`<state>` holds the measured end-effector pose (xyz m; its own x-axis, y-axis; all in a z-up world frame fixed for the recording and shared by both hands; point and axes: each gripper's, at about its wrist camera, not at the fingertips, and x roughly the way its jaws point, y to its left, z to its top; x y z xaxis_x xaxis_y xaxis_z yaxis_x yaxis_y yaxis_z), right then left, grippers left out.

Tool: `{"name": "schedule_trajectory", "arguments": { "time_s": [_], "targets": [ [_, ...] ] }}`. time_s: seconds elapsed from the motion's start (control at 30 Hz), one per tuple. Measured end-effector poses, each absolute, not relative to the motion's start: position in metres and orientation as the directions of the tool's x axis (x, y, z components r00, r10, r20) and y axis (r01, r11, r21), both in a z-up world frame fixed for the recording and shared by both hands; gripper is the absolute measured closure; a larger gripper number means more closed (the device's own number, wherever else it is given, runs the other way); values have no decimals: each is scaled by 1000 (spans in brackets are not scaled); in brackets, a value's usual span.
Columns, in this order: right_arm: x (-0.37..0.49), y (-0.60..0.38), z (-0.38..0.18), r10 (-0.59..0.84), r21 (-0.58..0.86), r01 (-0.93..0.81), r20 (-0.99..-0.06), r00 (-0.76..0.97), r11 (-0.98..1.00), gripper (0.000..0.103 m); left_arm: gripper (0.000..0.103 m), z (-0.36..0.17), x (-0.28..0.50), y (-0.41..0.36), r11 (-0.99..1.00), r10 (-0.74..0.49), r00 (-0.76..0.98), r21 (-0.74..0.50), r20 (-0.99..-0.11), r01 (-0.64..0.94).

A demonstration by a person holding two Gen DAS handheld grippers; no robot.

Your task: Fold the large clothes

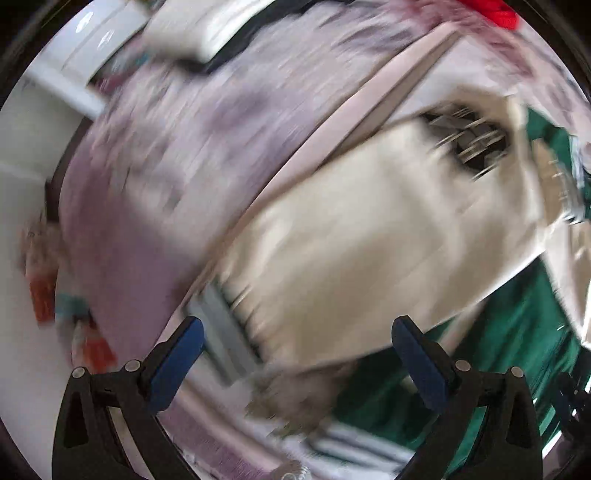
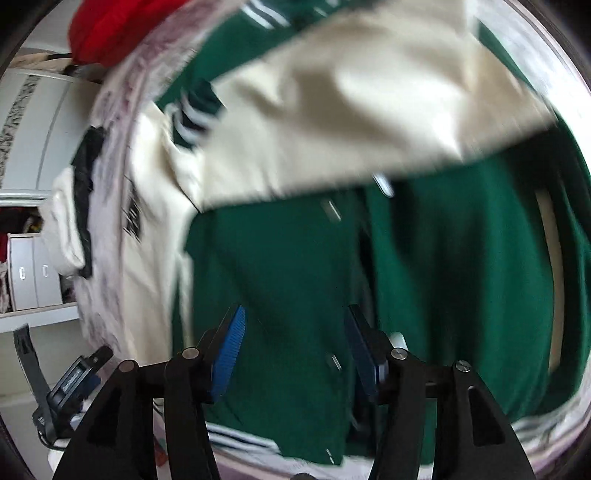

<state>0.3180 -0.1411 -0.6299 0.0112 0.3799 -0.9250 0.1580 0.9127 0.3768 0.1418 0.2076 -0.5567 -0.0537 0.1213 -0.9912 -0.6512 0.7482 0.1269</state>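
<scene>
A dark green jacket (image 2: 280, 258) with cream sleeves lies spread on a lilac patterned bed cover (image 1: 147, 177); both views are blurred. One cream sleeve (image 2: 351, 110) is laid across the green body. My right gripper (image 2: 295, 314) hangs open just over the green front near the snap line, with nothing pinched between its blue pads. In the left wrist view, my left gripper (image 1: 297, 328) stands wide open over the cream sleeve (image 1: 369, 229). The sleeve's grey striped cuff (image 1: 229, 332) lies near its left finger, and green cloth (image 1: 517, 332) shows to the right.
A red garment (image 2: 110, 26) lies at the bed's far edge. Folded white and black clothes (image 2: 70, 221) are stacked on the cover's left side. White shelving with drawer boxes (image 2: 33, 273) stands past the bed. Small coloured items (image 1: 44, 295) lie on the pale floor.
</scene>
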Motion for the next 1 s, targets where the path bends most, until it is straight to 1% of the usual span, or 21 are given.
{"name": "schedule_trajectory", "arguments": {
  "time_s": [0.1, 0.17, 0.23, 0.27, 0.3, 0.33, 0.37, 0.4, 0.43, 0.5, 0.53, 0.63, 0.83, 0.93, 1.0],
  "targets": [
    [288, -139, -645, 367, 360, 179, -930, -11, 916, 45, 0, -582, 103, 229, 668, 8, -92, 74, -996, -740],
    [285, -127, -654, 352, 345, 173, -936, -11, 922, 45, 0, -604, 84, 244, 594, -96, -84, 11, -992, -804],
    [285, -111, -663, 336, 328, 172, -942, -16, 929, 45, 0, -622, 80, 252, 543, -161, -51, -45, -986, -838],
    [294, -102, -664, 325, 317, 170, -946, -19, 933, 45, 7, -629, 82, 255, 524, -197, -31, -78, -980, -848],
    [294, -95, -666, 314, 306, 168, -949, -21, 937, 45, 23, -637, 86, 259, 491, -247, 9, -134, -969, -861],
    [295, -87, -668, 307, 299, 171, -951, -22, 939, 45, 24, -642, 89, 263, 472, -261, 8, -134, -965, -871],
    [299, -78, -669, 302, 293, 173, -953, -23, 940, 45, 26, -643, 92, 267, 457, -259, 19, -140, -966, -879],
    [298, -72, -670, 299, 290, 175, -954, -24, 941, 45, 32, -642, 95, 272, 446, -249, 36, -147, -968, -883],
    [298, -66, -671, 295, 286, 172, -955, -28, 943, 45, 33, -638, 100, 278, 451, -221, 50, -148, -974, -880],
    [293, -65, -668, 280, 271, 159, -959, -39, 950, 45, 45, -627, 110, 291, 483, -157, 58, -128, -986, -866],
    [290, -60, -668, 272, 263, 147, -961, -43, 954, 45, 46, -621, 115, 301, 495, -122, 62, -115, -991, -861],
    [284, -41, -668, 237, 231, 105, -970, -54, 967, 45, 47, -614, 132, 343, 498, -52, 71, -88, -996, -863],
    [277, 7, -669, 182, 182, 4, -983, -17, 983, 45, 44, -613, 198, 425, 516, 50, 90, -51, -995, -855],
    [275, 34, -688, 146, 147, -36, -989, -28, 988, 44, 44, -594, 212, 440, 511, 39, 110, -75, -993, -856],
    [270, 45, -699, 85, 86, -58, -996, -24, 995, 44, 44, -577, 210, 438, 535, 27, 109, -78, -994, -841]
  ]
}}
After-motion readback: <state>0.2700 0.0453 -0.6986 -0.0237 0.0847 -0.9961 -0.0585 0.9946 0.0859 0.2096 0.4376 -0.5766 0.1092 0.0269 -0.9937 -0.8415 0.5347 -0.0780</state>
